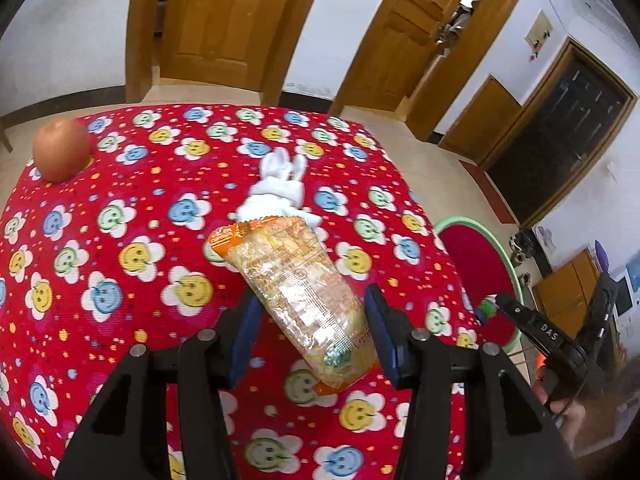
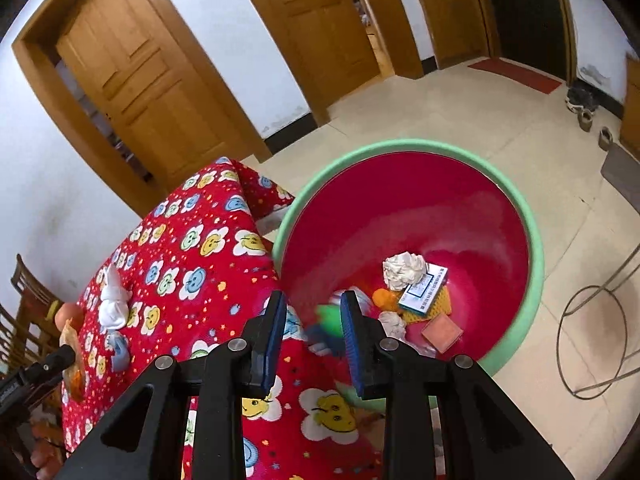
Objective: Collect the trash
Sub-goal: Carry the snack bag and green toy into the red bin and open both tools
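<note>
Left hand-held gripper [image 1: 310, 320] clamped on a crinkled clear-and-orange plastic snack wrapper [image 1: 296, 300], blue pads pressing both its sides, wrapper lifted above the worktop [image 1: 120, 272] with its red cloth of smiling flowers. Just beyond the wrapper's far end, lying on the cloth, a small white cloth rabbit doll [image 1: 280, 188]. Near the far left corner, well apart from both, a round orange-brown apple [image 1: 61, 150].

Right hand-held gripper [image 2: 312, 320] poised over the worktop edge and the near rim of a large red plastic basin with a pale green rim [image 2: 532, 240] standing on the tiled floor beside the worktop. Jaws narrowly parted, nothing pressed between the pads; beyond the gap, a blurred green-and-blue object [image 2: 328, 326] over the basin, kind not clear. Already in the basin bottom: a crumpled white paper ball [image 2: 402, 270], a white printed card [image 2: 424, 286], a flat pink square piece [image 2: 442, 330], and an orange scrap [image 2: 384, 298].
</note>
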Available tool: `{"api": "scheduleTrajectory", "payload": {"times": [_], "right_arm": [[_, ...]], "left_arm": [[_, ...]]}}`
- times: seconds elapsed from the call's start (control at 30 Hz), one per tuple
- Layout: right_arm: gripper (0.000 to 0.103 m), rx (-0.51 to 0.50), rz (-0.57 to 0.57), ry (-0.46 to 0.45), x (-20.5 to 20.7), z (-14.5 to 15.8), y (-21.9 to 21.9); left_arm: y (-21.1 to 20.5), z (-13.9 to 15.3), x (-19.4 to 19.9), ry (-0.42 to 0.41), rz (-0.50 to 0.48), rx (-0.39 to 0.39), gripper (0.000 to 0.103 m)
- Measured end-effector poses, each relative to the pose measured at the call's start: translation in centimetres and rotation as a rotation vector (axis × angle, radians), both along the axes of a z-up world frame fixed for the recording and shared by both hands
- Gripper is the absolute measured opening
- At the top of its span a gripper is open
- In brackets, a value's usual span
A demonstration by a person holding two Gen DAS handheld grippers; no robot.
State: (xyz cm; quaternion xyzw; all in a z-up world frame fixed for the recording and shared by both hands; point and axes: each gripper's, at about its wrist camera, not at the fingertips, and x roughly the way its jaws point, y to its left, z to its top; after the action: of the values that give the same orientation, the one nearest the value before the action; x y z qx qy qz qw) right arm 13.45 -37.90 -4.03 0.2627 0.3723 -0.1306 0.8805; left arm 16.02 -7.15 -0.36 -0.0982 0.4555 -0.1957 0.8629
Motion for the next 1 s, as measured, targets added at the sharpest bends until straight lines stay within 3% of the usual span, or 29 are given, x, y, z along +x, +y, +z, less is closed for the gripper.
{"api": "scheduleTrajectory", "payload": {"times": [0.47, 0.63, 1.0], "right_arm": [[0.029, -0.003, 0.028, -0.058, -2.9, 2.1, -0.9], [0.039, -0.012, 0.037, -0.077, -4.2, 2.8, -1.5], [0.04, 0.015, 0.001, -0.096, -6.4, 2.3, -3.8]], "left_arm": [[-5.3, 0.6, -0.6, 0.002, -0.081, 0.014, 0.052], [-7.8, 0.7, -1.0, 0.005, -0.108, 0.023, 0.052], [-15.2, 0.4, -1.8, 0.01, -0.211, 0.06, 0.052]]}}
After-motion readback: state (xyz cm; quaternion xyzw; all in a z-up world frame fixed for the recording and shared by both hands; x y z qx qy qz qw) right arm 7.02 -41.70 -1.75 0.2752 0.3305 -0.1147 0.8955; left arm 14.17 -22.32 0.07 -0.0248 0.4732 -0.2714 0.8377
